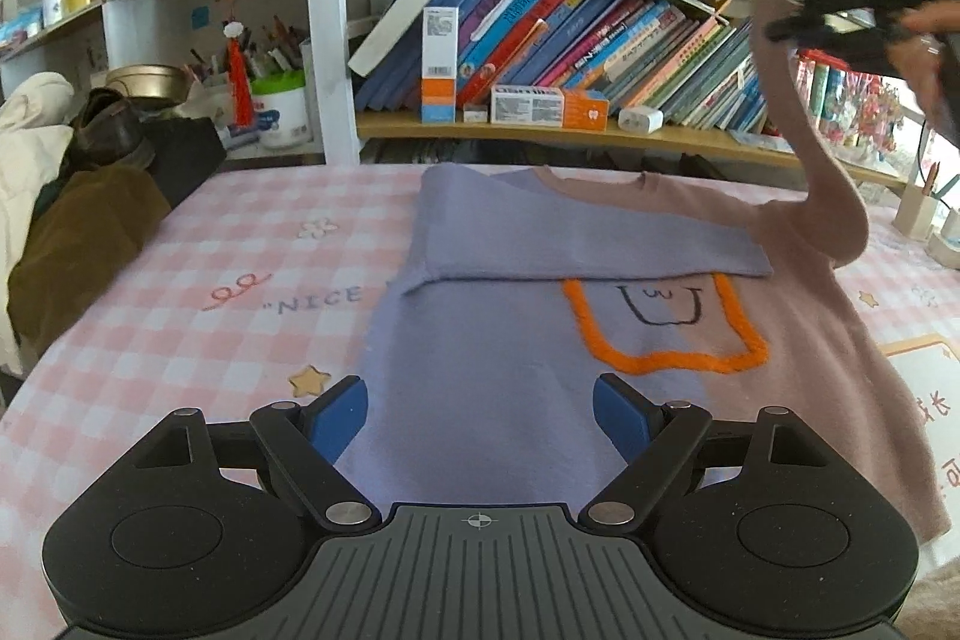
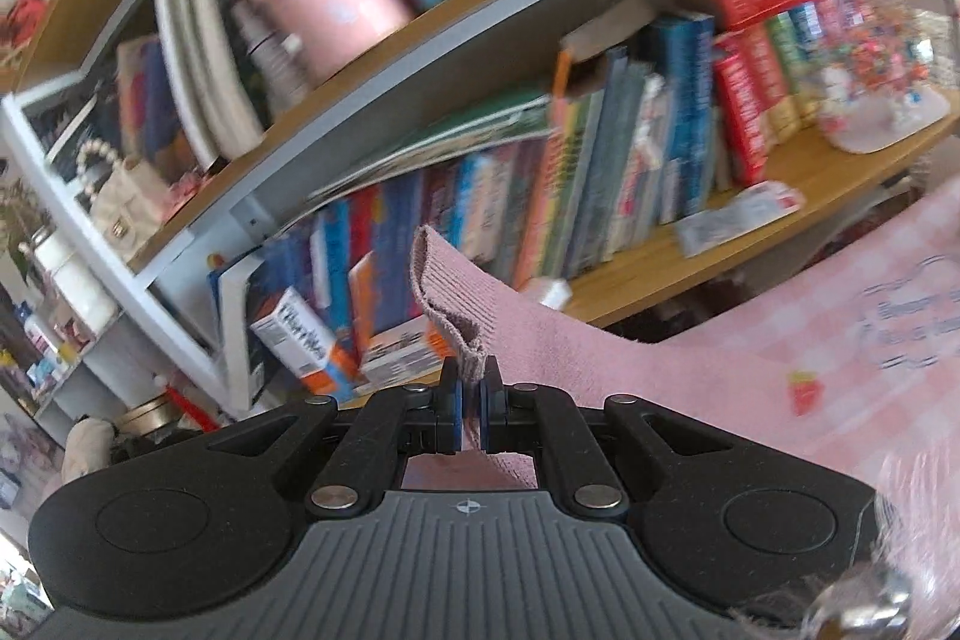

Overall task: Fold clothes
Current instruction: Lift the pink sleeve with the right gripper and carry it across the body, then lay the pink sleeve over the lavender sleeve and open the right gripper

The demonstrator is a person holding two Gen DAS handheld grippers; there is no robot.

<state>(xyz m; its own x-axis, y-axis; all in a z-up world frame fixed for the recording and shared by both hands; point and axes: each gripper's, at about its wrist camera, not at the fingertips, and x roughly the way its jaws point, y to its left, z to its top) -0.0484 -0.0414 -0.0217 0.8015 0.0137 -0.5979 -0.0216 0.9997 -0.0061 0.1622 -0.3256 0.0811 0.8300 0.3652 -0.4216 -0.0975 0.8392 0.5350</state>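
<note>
At the far left edge of my table (image 1: 180, 244), with its pink checked cloth, lies a heap of clothes (image 1: 72, 220), cream and brown, with a dark shoe (image 1: 111, 130) on top; behind them a white tub (image 1: 279, 109) and a pot of pens stand on the low shelf. My left gripper (image 1: 480, 424) hangs low over the near hem of the sweater (image 1: 492, 400), its blue pads set wide apart with nothing between them; the lilac cloth shows in the gap, but the pads do not press on it. The sweater lies flat in the middle of the table, neck toward the bookshelf (image 1: 540, 130), lilac on its left half and pink on its right, with an orange-outlined patch (image 1: 666, 328) and a small drawn face on the chest; its left sleeve (image 1: 570, 232) is folded across the chest, just above that patch. To the right, my right gripper (image 2: 471, 400) is up in the air in front of the books, tilted, its jaws closed tight on the ribbed cuff (image 2: 450, 304) of the pink sleeve (image 1: 822, 172); the sleeve rises in a curve from the shoulder on the table to the cuff; part of my hand (image 1: 927, 58) shows behind the gripper at the right edge; the right wrist view is blurred.
</note>
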